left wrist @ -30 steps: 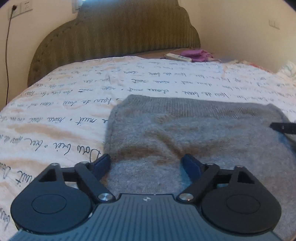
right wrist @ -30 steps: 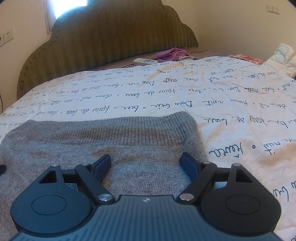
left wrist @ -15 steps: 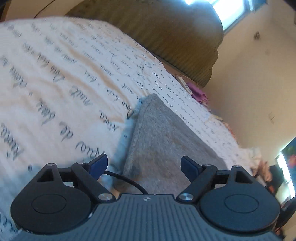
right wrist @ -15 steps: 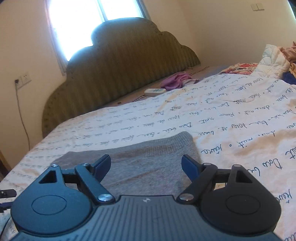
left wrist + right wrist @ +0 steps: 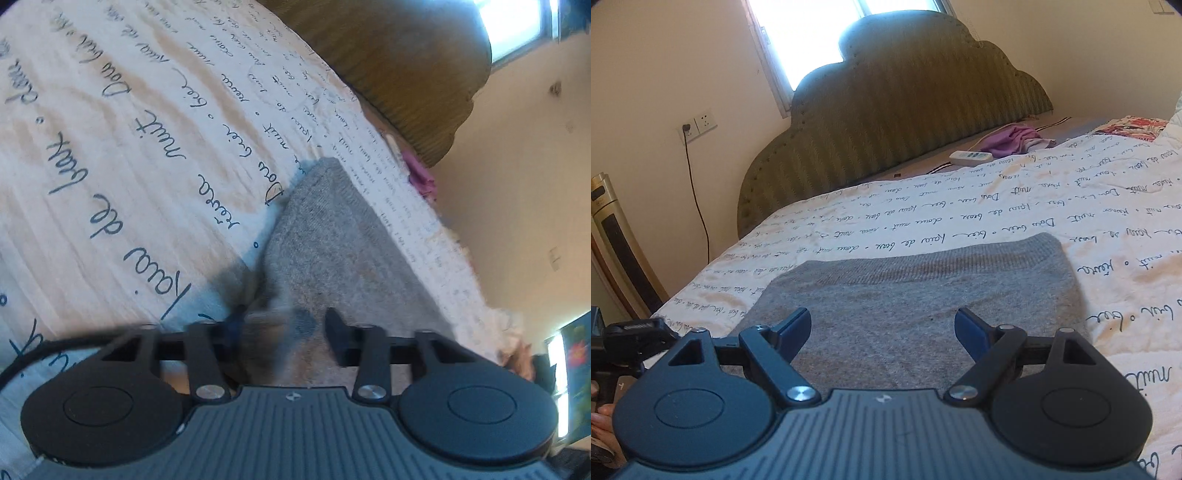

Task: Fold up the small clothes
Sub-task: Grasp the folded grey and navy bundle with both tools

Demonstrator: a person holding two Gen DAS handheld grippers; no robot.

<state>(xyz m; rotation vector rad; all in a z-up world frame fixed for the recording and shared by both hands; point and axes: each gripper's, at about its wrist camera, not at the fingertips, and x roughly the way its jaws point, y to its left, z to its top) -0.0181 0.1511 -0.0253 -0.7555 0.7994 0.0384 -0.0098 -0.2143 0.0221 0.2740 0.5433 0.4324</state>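
A grey knit garment (image 5: 916, 295) lies flat on the white bedspread (image 5: 1015, 206) printed with blue script. My right gripper (image 5: 882, 325) is open and empty, held just above the garment's near part. In the left wrist view the camera is rolled to the side; the garment (image 5: 332, 236) runs away from me and my left gripper (image 5: 284, 328) sits at its near left edge, fingers partly closed and blurred, with cloth between them. The left gripper also shows at the left edge of the right wrist view (image 5: 631, 332).
An olive scalloped headboard (image 5: 905, 118) stands at the far end. A white remote (image 5: 971, 157) and purple cloth (image 5: 1015, 138) lie by it. A wall socket with cord (image 5: 698, 125) and a tall gold appliance (image 5: 617, 236) are on the left. More clothes lie at the far right.
My left gripper rolled sideways, dropped to the garment's left edge and its fingers narrowed. My right gripper rose and drew back, staying open.
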